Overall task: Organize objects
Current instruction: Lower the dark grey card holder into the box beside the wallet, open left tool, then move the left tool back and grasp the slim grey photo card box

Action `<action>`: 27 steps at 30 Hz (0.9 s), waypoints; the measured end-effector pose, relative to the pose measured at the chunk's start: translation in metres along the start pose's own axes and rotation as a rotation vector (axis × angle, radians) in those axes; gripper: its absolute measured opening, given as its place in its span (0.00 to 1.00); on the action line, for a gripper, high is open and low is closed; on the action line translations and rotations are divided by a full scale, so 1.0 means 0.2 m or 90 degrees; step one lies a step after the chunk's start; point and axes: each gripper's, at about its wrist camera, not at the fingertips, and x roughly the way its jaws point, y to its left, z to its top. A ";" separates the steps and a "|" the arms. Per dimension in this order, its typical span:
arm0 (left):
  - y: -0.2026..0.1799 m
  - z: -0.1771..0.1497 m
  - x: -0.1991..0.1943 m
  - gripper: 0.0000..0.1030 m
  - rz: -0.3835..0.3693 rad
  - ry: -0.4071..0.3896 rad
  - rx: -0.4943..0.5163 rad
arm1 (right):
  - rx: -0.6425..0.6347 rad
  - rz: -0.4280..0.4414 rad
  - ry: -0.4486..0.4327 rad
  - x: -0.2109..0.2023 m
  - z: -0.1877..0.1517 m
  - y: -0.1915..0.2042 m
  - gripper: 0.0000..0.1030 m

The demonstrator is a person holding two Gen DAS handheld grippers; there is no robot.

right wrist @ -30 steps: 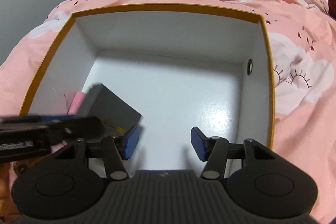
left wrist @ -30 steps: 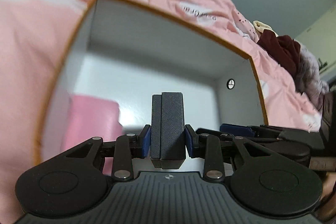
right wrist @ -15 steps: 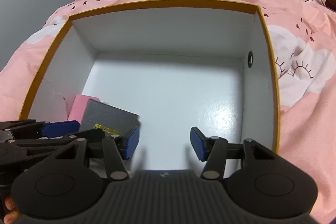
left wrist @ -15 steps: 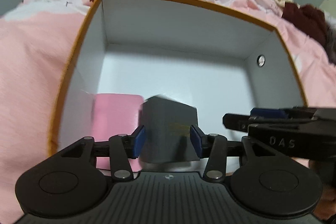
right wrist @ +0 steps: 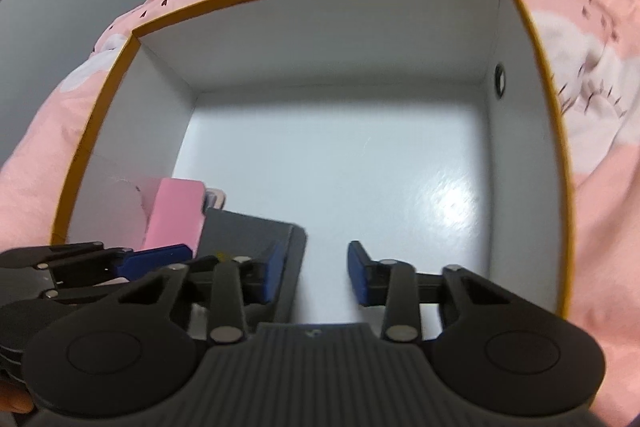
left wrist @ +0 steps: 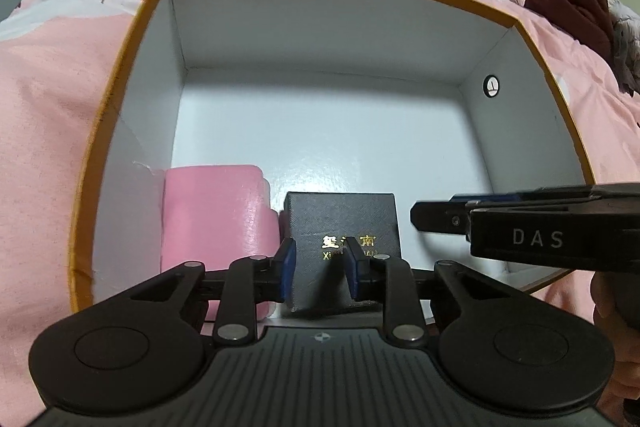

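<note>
The left gripper (left wrist: 320,269) hangs over the dark box (left wrist: 342,227) lying on the floor of the white carton (left wrist: 320,39), its fingers having just closed in, narrowly apart and gripping nothing. The pink box (left wrist: 214,215) lies just left of those fingers. The right gripper (right wrist: 316,273) (its fingers also just narrowed) stands apart and empty, the dark box beside its left finger.

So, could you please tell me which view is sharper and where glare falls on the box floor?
Left wrist view: sharp, gold lettering on the dark grey textured box readable, mild sheen on the glossy pink box. Right wrist view: motion-blurred, with a bright glare patch on the orange-rimmed white box floor; fisheye bends its rim in both.
</note>
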 end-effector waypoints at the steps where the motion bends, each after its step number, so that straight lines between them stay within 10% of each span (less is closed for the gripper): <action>1: 0.01 0.00 -0.02 0.28 0.000 -0.005 -0.001 | 0.007 0.009 0.005 0.01 0.00 0.00 0.31; 15: 0.04 -0.03 -0.35 0.28 -0.022 -0.093 -0.011 | 0.033 0.055 0.053 0.09 -0.04 0.07 0.17; 27: 0.01 -0.26 -0.61 0.28 -0.038 -0.106 0.068 | -0.067 0.033 -0.141 -0.46 -0.34 0.14 0.31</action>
